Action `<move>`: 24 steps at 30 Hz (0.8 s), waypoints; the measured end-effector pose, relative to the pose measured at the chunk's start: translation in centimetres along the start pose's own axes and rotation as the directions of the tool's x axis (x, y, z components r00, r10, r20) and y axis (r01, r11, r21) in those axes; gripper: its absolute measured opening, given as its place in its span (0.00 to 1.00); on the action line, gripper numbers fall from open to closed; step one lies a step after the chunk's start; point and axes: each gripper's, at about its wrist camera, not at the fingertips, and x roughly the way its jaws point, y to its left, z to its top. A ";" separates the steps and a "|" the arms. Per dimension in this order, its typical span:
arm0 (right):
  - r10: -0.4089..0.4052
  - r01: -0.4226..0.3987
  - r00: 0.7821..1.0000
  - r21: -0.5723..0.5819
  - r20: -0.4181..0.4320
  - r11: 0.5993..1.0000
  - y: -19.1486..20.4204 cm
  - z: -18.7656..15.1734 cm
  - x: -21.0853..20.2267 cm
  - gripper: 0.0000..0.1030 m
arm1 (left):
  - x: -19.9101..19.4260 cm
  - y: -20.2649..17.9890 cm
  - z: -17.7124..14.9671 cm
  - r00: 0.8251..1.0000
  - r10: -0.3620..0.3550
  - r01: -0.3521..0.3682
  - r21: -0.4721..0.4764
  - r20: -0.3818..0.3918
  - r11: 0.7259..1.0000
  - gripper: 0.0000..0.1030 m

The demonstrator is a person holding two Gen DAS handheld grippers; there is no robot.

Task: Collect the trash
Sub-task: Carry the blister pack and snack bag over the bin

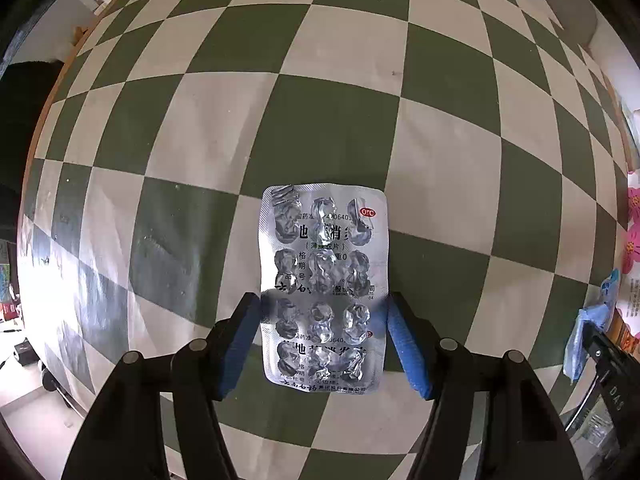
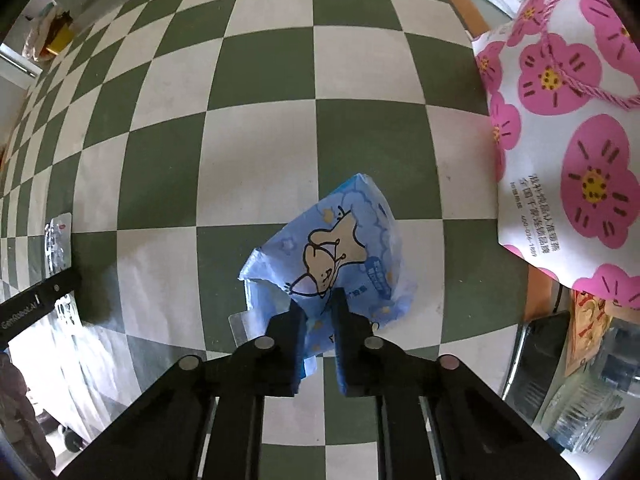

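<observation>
now your left gripper (image 1: 322, 340) straddles the silver foil blister pack (image 1: 324, 280), fingers apart along its long sides; your right gripper (image 2: 318, 312) is clamped on the blue cartoon wrapper (image 2: 336, 256).

From my left wrist view, the blister pack's (image 1: 324, 288) print is partly illegible. My right claw (image 2: 318, 316) covers the blue wrapper's (image 2: 340, 256) lower edge. The flowered bag (image 2: 560, 128) runs off frame, and the clear container (image 2: 588, 412) stays blurred.
</observation>
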 end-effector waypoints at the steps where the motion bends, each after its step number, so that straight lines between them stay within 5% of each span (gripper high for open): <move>1: 0.006 -0.006 1.000 0.005 0.003 1.000 0.2 -0.1 -0.3 0.09 | -0.4 0.3 -0.2 1.000 -0.001 0.001 0.002 0.008 1.000 0.60; 9: 0.089 -0.090 0.994 0.024 0.058 0.996 1.4 -2.6 -2.9 0.06 | -6.8 0.8 -4.4 0.988 0.021 -0.038 0.113 0.156 0.993 0.60; 16: 0.146 -0.145 0.983 -0.015 0.111 0.989 3.4 -5.9 -7.1 0.06 | -12.3 3.8 -7.3 0.966 -0.040 0.005 0.139 0.254 0.990 0.60; 24: 0.203 -0.205 0.959 -0.013 0.196 0.979 4.9 -16.1 -13.4 0.05 | -16.3 10.7 -13.7 0.939 -0.161 0.107 0.187 0.304 0.977 0.60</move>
